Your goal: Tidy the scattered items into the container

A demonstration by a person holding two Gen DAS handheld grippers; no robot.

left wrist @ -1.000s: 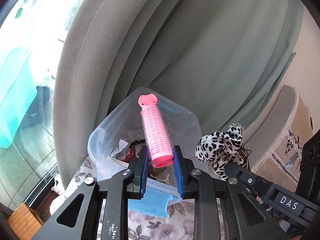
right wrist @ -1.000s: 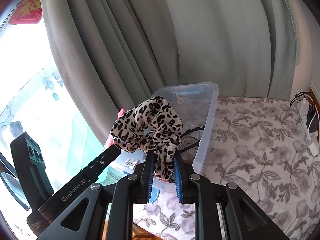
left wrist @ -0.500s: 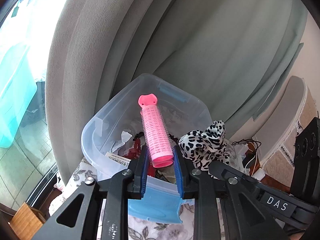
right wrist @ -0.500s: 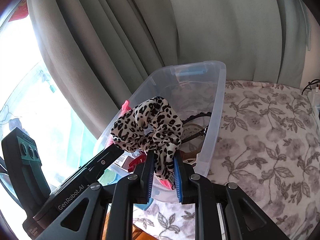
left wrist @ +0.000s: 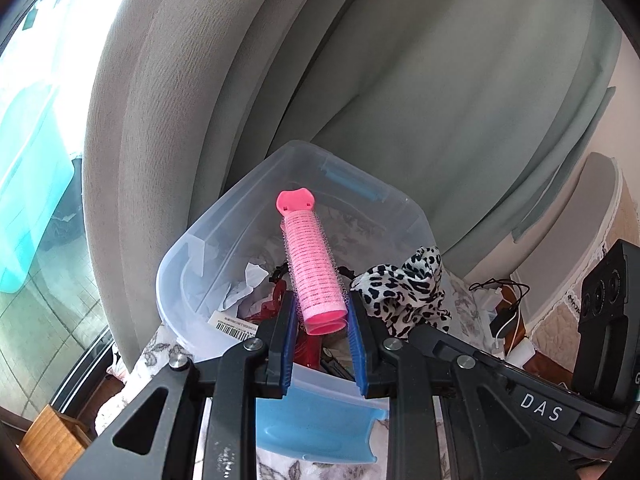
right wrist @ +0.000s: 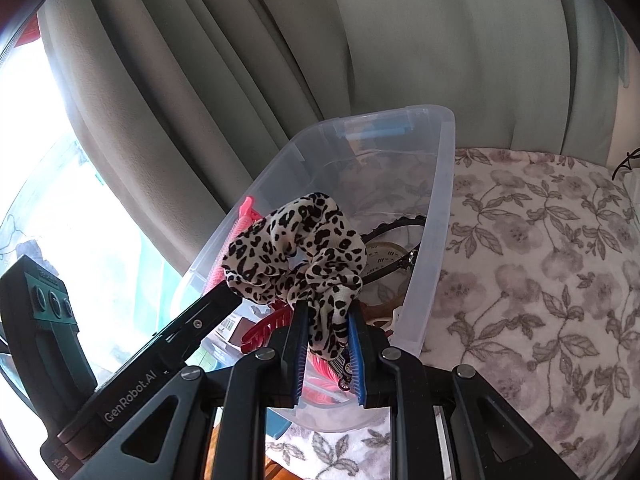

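Note:
A clear plastic bin [left wrist: 224, 236] [right wrist: 440, 208] with blue handles stands on a floral cloth, holding a red claw clip [right wrist: 264, 326], paper, a dark hairband and other small items. My left gripper [left wrist: 322, 314] is shut on a pink hair roller [left wrist: 312, 264], which points up and forward over the bin's near end. Just to its right, my right gripper [right wrist: 328, 334] is shut on a leopard-print scrunchie [right wrist: 296, 248] [left wrist: 404, 292], held over the bin's near end. The roller's pink tip [right wrist: 246, 208] shows behind the scrunchie in the right wrist view.
Grey-green curtains [left wrist: 360, 80] hang right behind the bin. A bright window lies to the left. The floral cloth [right wrist: 540, 264] stretches to the right of the bin. Cables and a charger [left wrist: 504, 312] lie at the right edge, beside a padded chair [left wrist: 580, 232].
Both grippers have moved forward and down over the bin, each keeping its hold. The bin now looms larger, and the scrunchie sits lower, above the bin's contents.

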